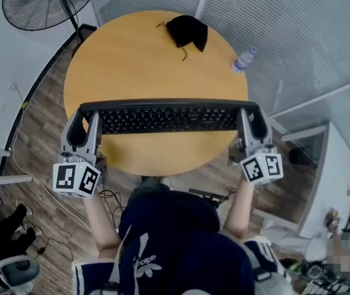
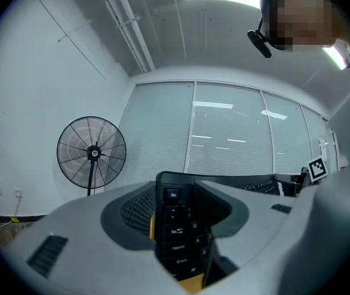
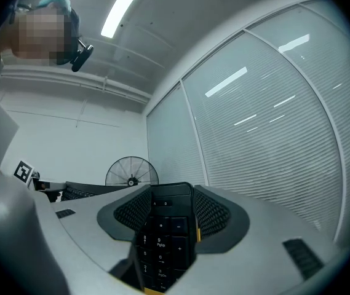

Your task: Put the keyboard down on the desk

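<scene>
A long black keyboard (image 1: 168, 117) hangs level above the near half of the round wooden desk (image 1: 138, 60). My left gripper (image 1: 83, 123) is shut on its left end, where the Esc and Tab keys (image 2: 178, 226) sit between the jaws. At the other end my right gripper (image 1: 251, 123) is shut on the number-pad end (image 3: 162, 238). Both gripper views point upward at walls and ceiling, so the desk is hidden in them.
A black pouch with a cord (image 1: 188, 31) lies at the desk's far side, and a plastic water bottle (image 1: 243, 59) lies at the far right rim. A standing fan (image 1: 51, 2) is beyond the desk on the left. Cables run over the wood floor (image 1: 27, 152).
</scene>
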Tool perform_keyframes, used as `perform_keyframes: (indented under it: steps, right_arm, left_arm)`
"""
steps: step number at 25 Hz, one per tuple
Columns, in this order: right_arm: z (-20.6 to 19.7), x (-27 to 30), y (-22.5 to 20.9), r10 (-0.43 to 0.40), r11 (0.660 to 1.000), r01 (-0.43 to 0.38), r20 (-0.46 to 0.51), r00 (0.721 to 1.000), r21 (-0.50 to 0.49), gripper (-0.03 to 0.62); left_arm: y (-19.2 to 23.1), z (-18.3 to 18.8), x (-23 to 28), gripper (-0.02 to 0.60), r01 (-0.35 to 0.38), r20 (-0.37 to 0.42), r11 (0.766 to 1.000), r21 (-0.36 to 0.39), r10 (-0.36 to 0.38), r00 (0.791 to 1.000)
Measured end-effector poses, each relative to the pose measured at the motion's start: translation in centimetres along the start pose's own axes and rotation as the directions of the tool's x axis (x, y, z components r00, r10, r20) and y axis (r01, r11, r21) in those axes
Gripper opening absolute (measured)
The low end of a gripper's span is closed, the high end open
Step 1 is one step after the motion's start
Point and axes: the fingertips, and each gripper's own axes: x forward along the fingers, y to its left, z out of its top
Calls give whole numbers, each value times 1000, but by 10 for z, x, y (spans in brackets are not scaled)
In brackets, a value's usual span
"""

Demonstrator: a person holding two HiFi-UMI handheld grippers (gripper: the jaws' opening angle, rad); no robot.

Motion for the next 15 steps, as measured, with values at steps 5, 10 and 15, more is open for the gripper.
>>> perform_keyframes:
  steps: [5, 10, 15]
  right_arm:
    - [-3, 18, 4, -32, 999, 32, -8, 999, -3, 209]
    - [-10, 33, 10, -61, 998, 61, -14, 998, -10, 209]
    - [-26, 41, 11, -82, 997, 83, -35, 996, 5, 209]
  left_arm:
    - [18, 1, 24, 179, 35, -17, 999, 5, -35, 999]
    - [36, -4, 44, 179, 59, -34, 998, -11, -59, 998]
    - [48, -16, 56, 179, 67, -65, 997, -23, -68, 996]
